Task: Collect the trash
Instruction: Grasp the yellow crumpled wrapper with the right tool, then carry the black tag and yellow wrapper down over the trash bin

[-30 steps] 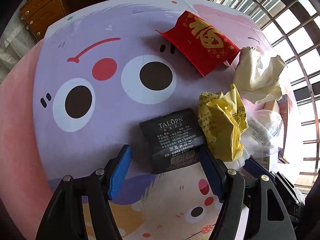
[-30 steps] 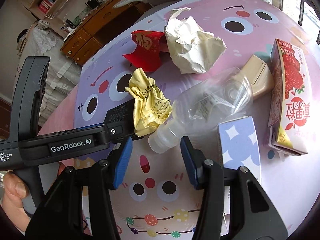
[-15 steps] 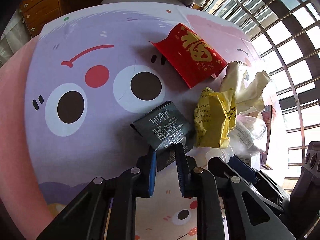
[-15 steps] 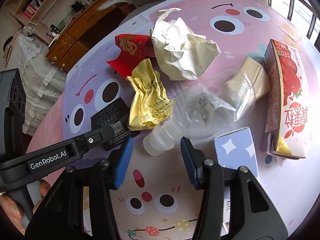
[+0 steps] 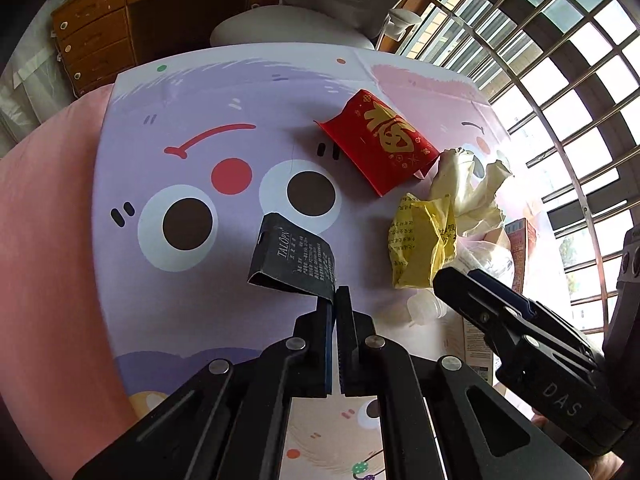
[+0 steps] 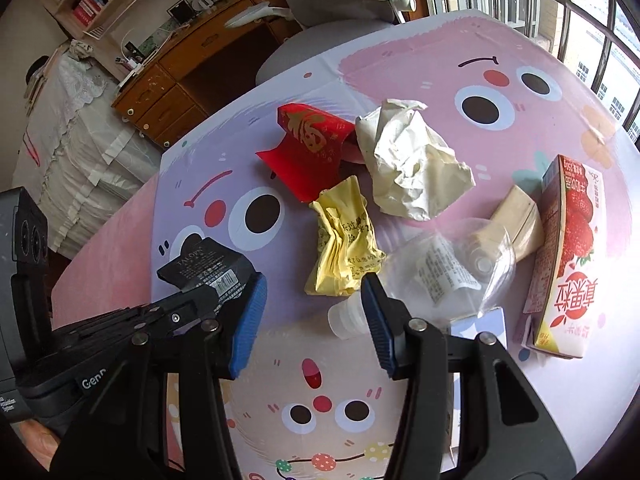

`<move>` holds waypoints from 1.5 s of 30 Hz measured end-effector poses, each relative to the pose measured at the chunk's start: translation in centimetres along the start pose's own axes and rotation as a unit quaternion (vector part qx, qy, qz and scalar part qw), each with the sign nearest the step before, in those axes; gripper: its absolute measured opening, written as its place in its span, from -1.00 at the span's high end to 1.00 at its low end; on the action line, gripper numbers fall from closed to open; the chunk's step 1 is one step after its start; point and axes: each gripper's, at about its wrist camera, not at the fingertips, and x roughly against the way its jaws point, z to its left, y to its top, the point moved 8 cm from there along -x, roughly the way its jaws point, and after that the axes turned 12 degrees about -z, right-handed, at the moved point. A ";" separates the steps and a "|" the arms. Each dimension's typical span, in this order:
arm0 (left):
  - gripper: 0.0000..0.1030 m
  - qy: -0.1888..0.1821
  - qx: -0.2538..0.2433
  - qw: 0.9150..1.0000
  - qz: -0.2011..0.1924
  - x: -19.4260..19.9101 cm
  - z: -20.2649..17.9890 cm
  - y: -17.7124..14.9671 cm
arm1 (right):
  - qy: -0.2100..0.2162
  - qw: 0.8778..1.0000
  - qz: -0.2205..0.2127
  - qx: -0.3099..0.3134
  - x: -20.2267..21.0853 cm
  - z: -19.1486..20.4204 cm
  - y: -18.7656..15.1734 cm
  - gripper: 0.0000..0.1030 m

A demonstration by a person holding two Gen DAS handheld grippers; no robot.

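Note:
My left gripper (image 5: 334, 304) is shut on the near edge of a black TALOPN packet (image 5: 294, 260), which hangs tilted above the cartoon tablecloth; the same black packet (image 6: 208, 266) shows at the left of the right wrist view. My right gripper (image 6: 314, 308) stands open above the cloth, its right finger beside the neck of a clear plastic bottle (image 6: 432, 276). A crumpled yellow wrapper (image 6: 344, 244), a red envelope (image 6: 310, 148) and crumpled cream paper (image 6: 408, 168) lie further back.
A strawberry milk carton (image 6: 568, 256), a beige small box (image 6: 516, 220) and a blue-white box (image 6: 480, 326) lie at the right. A grey chair (image 5: 316, 12) and wooden desk (image 5: 116, 28) stand beyond the table's far edge. Barred windows (image 5: 560, 80) fill the right.
My left gripper closed on the black packet and lifted it off the cloth, tilting it. My right gripper stayed open and drew back a little from the bottle.

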 end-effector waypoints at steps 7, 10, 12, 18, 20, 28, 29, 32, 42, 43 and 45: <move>0.97 -0.001 -0.007 1.000 -0.007 0.4 -0.1 -0.3 | -0.050 0.998 0.012 0.043 -3.6 -1.2 1.9 0.09; 0.97 0.001 -0.001 1.000 -0.009 0.8 0.1 -0.3 | -0.051 0.996 0.020 0.064 -5.3 -0.8 1.6 0.24; 0.97 0.000 0.003 1.000 -0.011 1.2 0.1 -0.4 | -0.047 0.996 0.027 0.071 -5.6 -0.5 1.3 0.53; 0.97 -0.004 0.008 1.000 -0.025 3.9 -0.8 -1.0 | 0.008 0.998 0.017 0.059 -2.7 1.0 0.9 0.61; 0.97 -0.006 0.010 0.999 -0.032 5.3 -1.6 -1.5 | 0.027 0.998 0.012 0.059 -0.9 1.5 0.8 0.61; 0.97 -0.009 0.024 0.998 -0.057 12.1 -6.4 -6.4 | 0.093 0.991 0.011 0.095 8.5 1.1 -0.9 0.61; 0.97 -0.006 0.024 0.998 -0.062 12.9 -7.3 -7.4 | 0.100 0.989 0.011 0.105 9.8 0.7 -1.3 0.61; 0.97 0.003 0.031 0.996 -0.078 15.0 -10.2 -10.7 | 0.127 0.983 0.015 0.132 13.6 -1.1 -2.8 0.61; 0.97 0.052 0.056 0.992 -0.099 18.1 -22.5 -25.9 | 0.204 0.952 0.057 0.219 24.6 -11.4 -11.0 0.61; 0.97 0.057 0.055 0.992 -0.097 18.2 -23.6 -27.3 | 0.208 0.949 0.063 0.226 25.4 -12.4 -11.9 0.61; 0.97 0.069 0.051 0.992 -0.088 18.2 -25.5 -30.1 | 0.216 0.945 0.077 0.234 26.8 -14.3 -13.8 0.61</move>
